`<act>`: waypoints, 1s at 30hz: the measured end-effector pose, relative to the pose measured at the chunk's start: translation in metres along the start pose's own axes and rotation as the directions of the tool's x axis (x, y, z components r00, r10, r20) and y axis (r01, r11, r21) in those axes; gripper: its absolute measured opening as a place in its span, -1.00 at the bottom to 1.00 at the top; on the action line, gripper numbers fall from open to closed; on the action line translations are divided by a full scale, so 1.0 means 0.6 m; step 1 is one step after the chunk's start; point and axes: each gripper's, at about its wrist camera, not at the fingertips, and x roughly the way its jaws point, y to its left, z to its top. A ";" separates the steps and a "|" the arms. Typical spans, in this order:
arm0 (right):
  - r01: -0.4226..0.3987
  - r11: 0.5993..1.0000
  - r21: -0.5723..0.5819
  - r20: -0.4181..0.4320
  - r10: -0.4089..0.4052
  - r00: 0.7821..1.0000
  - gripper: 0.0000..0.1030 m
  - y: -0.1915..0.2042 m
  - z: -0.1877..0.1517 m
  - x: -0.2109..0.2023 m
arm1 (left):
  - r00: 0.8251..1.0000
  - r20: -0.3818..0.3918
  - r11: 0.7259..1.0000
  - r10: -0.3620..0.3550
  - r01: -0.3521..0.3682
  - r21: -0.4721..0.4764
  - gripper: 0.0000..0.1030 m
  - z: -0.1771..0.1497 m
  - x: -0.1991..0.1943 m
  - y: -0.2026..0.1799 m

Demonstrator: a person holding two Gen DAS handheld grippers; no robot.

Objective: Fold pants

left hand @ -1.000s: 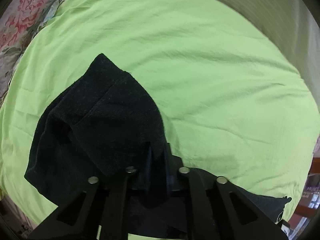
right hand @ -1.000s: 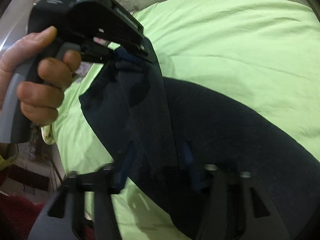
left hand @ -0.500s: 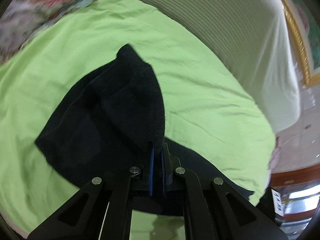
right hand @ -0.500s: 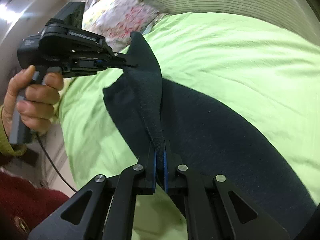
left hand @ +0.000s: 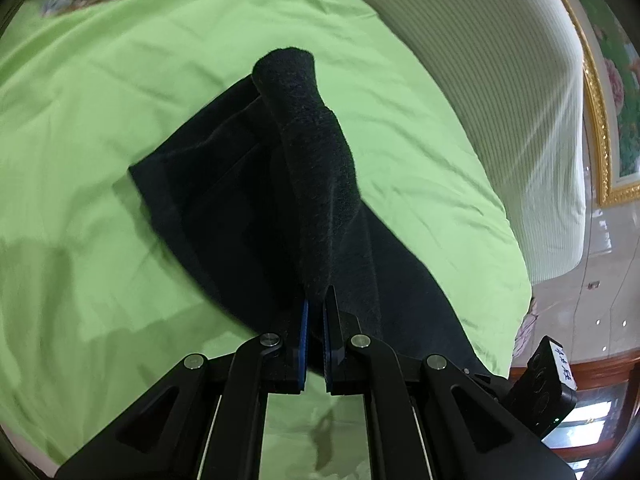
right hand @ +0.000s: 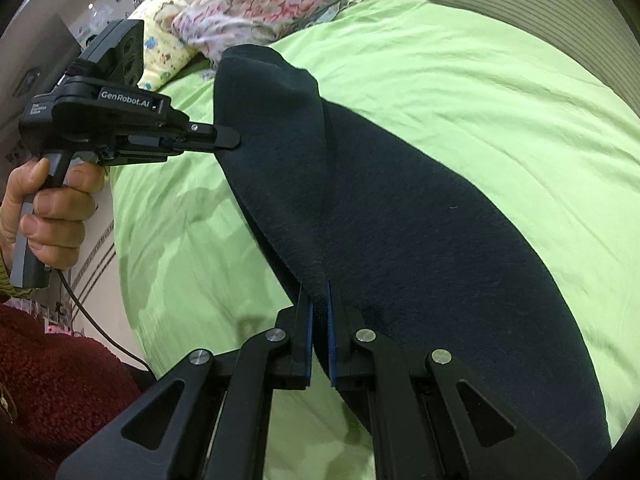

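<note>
Since a second ago both grippers have risen and drawn the cloth taut between them, so the lifted edge of the pants [left hand: 320, 184] that sagged in a loose heap now stands as a tight ridge running away from each camera. In the left wrist view the left gripper [left hand: 314, 312] has its jaws nearly closed on that edge, with a narrow band of dark cloth pinched between the blue pads; the ridge climbs to a rounded end at the far side, while the rest of the garment spreads low to the left and trails off to the near right over the green bedsheet [left hand: 100, 92]. In the right wrist view the right gripper [right hand: 319, 304] is likewise pinched on the pants [right hand: 420, 240], its jaws all but together on the hem. From there the fold rises to the far left, where the left gripper [right hand: 230, 140] bites the cloth from the side, held by the person's left hand [right hand: 48, 208] around its grey handle. Most of the dark fabric lies flat on the bedsheet [right hand: 500, 92] toward the near right. Floral pillows [right hand: 256, 4] sit at the far left edge of the bed, and a striped cover [left hand: 500, 80] lies along the far right.
</note>
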 end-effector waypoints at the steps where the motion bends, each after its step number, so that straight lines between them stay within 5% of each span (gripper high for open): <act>1: 0.002 1.000 -0.002 -0.006 -0.002 1.000 -0.87 0.001 0.000 0.001 | 1.000 -0.001 1.000 0.001 -0.001 -0.003 -0.92 0.000 0.004 0.004; 19: 0.035 0.998 -0.045 -0.105 -0.039 0.994 -0.79 0.018 0.015 0.039 | 0.999 -0.034 1.000 0.016 -0.017 -0.010 -0.90 -0.009 0.027 0.061; 23: -0.001 1.000 0.006 -0.097 0.002 0.995 -0.62 0.008 0.012 0.034 | 0.999 -0.046 1.000 0.029 -0.029 -0.010 -0.83 0.000 0.021 0.060; 27: -0.091 0.993 0.081 -0.036 0.094 0.995 -0.12 -0.003 0.015 0.014 | 0.997 -0.042 0.998 0.057 -0.058 -0.014 -0.77 0.004 -0.002 0.072; 30: -0.126 0.982 0.140 0.021 0.124 0.992 -0.11 -0.021 0.016 -0.004 | 0.996 -0.029 0.996 0.085 -0.085 -0.005 -0.68 0.008 -0.018 0.074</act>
